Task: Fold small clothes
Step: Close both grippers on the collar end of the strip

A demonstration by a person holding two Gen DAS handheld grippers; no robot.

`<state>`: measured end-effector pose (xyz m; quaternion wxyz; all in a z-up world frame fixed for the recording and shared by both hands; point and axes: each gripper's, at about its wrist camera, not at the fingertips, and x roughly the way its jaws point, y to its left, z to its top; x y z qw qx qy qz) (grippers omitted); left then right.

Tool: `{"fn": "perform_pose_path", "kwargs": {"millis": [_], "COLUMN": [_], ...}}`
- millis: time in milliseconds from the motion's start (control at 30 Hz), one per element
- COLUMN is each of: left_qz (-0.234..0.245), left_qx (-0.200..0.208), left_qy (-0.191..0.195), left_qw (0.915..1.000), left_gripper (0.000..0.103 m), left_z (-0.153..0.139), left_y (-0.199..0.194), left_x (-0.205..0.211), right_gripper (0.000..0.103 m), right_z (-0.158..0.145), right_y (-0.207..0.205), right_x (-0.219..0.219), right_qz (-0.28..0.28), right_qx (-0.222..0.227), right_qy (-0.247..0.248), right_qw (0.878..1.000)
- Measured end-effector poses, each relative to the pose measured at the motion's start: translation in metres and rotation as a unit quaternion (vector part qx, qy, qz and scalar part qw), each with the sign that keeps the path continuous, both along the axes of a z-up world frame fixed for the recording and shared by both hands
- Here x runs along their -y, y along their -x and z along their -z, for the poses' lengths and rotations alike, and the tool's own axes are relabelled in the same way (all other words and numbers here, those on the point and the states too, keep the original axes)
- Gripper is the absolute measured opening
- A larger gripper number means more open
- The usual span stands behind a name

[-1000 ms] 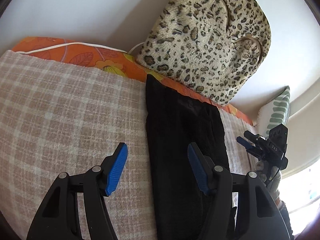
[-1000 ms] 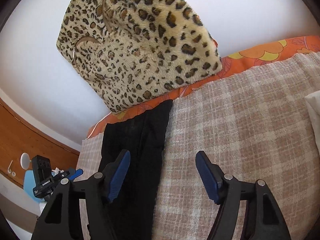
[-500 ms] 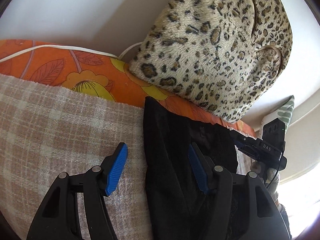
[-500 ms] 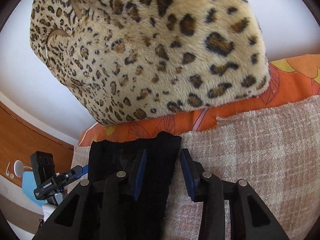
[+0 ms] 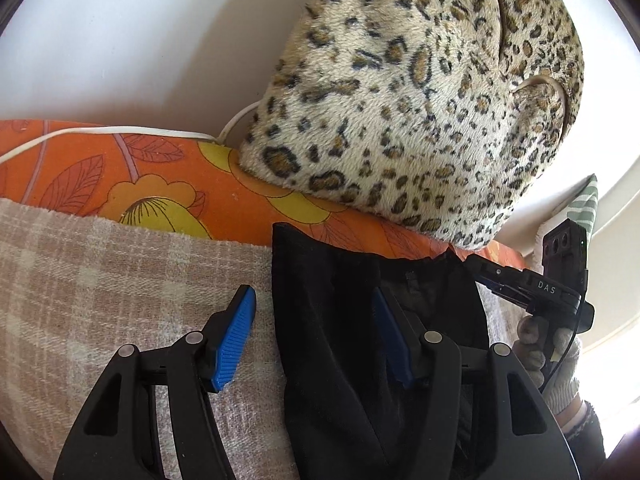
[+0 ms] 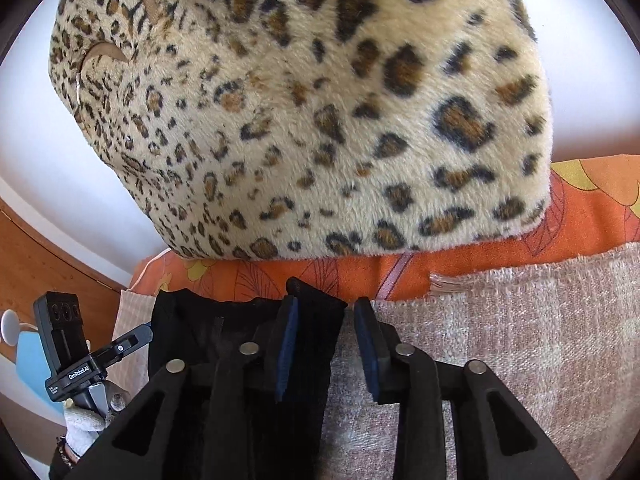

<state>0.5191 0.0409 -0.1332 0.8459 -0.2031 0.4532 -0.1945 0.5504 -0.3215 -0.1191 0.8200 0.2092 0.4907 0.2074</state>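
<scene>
Left wrist view: my left gripper (image 5: 314,340) has jaws closing, still spread, straddling the left edge of the folded black fabric garment (image 5: 340,320), pads not pressing. Garment lies on the beige checked woven blanket (image 5: 100,280), with the leopard-print plush cushion (image 5: 420,100) at 12 o'clock. Right wrist view: my right gripper (image 6: 326,344) has jaws opening, astride the garment's right corner.

Bright daylight fills both pictures. In the left wrist view the window (image 5: 616,240) at the far right glares white. The leopard cushion (image 6: 304,112) looks sharp and huge up close. Everything bends round near the dark corners. Shadows are soft.
</scene>
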Motion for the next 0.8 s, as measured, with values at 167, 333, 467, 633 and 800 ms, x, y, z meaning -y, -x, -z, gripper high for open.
{"fn": "perform_pose_path", "kwargs": {"millis": [167, 333, 467, 633, 800], "left_qz": [-0.006, 0.003, 0.01, 0.016, 0.025], "left_qx": [-0.003, 0.009, 0.016, 0.035, 0.051], "left_qy": [0.005, -0.031, -0.02, -0.017, -0.01], "left_qw": [1.0, 0.9995, 0.9996, 0.9991, 0.9983], "left_gripper": [0.059, 0.019, 0.004, 0.003, 0.003], "left_z": [-0.002, 0.0, 0.001, -0.01, -0.023], "left_y": [-0.008, -0.01, -0.011, -0.005, 0.005], "left_x": [0.001, 0.012, 0.015, 0.021, 0.024], "right_gripper": [0.039, 0.016, 0.004, 0.003, 0.002], "right_z": [-0.001, 0.003, 0.002, -0.017, -0.037], "right_y": [0.0, -0.002, -0.001, 0.003, 0.011], "right_x": [0.001, -0.007, -0.022, -0.026, -0.031], "right_qz": [-0.027, -0.034, -0.044, -0.053, -0.066], "right_qx": [-0.001, 0.001, 0.009, 0.032, 0.053], "right_qy": [0.01, 0.027, 0.036, 0.03, 0.026], "right_qw": [1.0, 0.999, 0.998, 0.998, 0.996]}}
